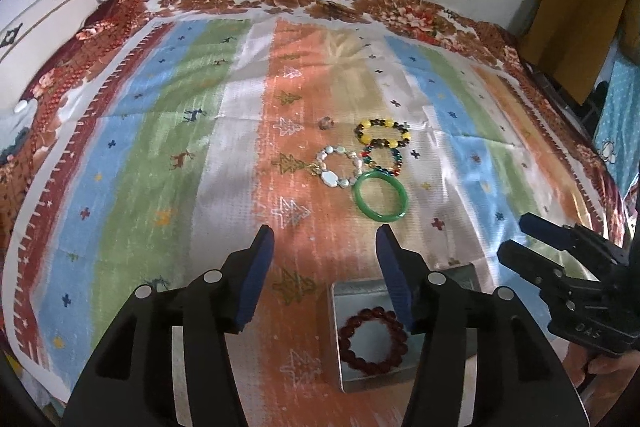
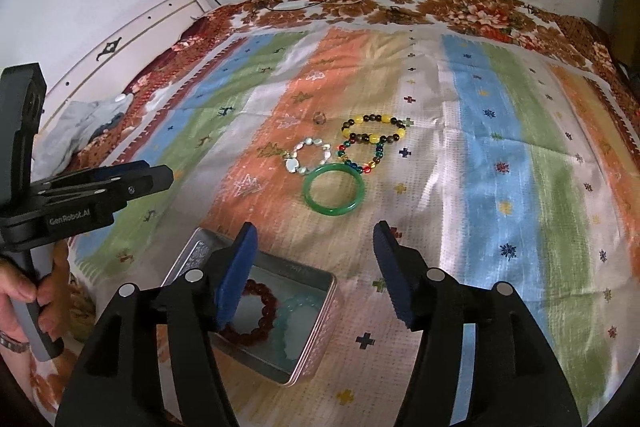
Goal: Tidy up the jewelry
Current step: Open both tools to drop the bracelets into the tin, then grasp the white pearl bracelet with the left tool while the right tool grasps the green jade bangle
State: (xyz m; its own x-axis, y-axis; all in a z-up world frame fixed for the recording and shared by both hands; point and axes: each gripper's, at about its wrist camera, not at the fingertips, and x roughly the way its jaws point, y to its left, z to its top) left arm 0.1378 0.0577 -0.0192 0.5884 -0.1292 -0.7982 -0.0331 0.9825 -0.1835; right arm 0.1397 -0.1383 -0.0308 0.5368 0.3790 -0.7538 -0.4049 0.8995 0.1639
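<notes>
Notably, views: a pale blue bracelet (image 2: 298,323) beside the dark red bracelet (image 2: 256,311) inside the metal tin (image 2: 320,339) was shown only by the right wrist camera; in the left wrist view only the red one was seen.
Left gripper (image 1: 324,239): jaws were spread, nothing between them.
Right gripper (image 2: 314,233): jaws were spread, nothing pinched.
Jewelry: a green bangle (image 2: 334,191), pearl bracelet (image 2: 310,157), multicoloured bracelet (image 2: 362,157), yellow-and-dark bracelet (image 2: 374,131) and small ring (image 2: 319,117) were clustered mid-cloth, beyond the tin.
Open room: wide bare striped cloth (image 2: 500,147) was left around the cluster on the bed.
Writing: "GenRobot.AI" was read on the left gripper; "DAS" on the right.
</notes>
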